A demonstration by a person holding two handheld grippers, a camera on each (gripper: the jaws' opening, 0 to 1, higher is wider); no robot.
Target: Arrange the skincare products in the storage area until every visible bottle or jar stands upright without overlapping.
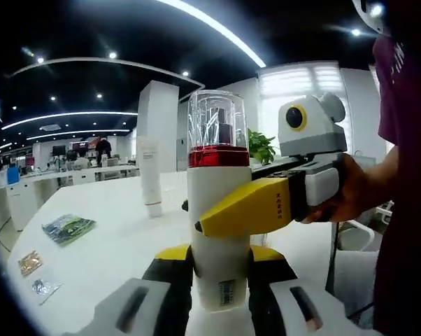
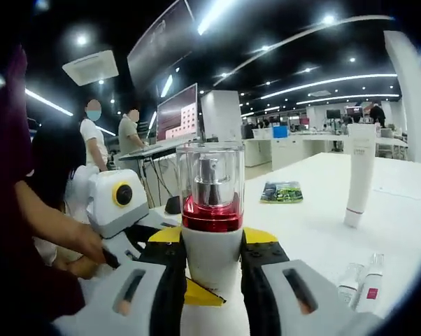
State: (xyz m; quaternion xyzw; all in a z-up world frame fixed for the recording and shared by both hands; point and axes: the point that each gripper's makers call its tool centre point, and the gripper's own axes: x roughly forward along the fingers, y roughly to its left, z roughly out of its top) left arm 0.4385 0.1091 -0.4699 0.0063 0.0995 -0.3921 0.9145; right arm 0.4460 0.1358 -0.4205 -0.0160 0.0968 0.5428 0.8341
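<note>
A white pump bottle (image 1: pixel 217 192) with a red band and a clear cap stands upright between the yellow-and-black jaws of my left gripper (image 1: pixel 219 257), which press on its lower body. My right gripper (image 1: pixel 214 218) comes in from the right, one yellow finger lying across the bottle's front. In the right gripper view the same bottle (image 2: pixel 212 210) sits between the jaws of my right gripper (image 2: pixel 212 243), pads against its sides. My left gripper (image 2: pixel 196 292), held by a hand, reaches in from the left. A white tube (image 1: pixel 150 178) (image 2: pixel 359 175) stands upright on the table.
On the white table (image 1: pixel 112 241) lie a green packet (image 1: pixel 68 227) (image 2: pixel 281 191) and two small sachets (image 1: pixel 30 262). Two small bottles (image 2: pixel 361 283) lie near the table's edge. A plant (image 1: pixel 261 145) stands behind. People (image 2: pixel 91 136) stand by desks in the background.
</note>
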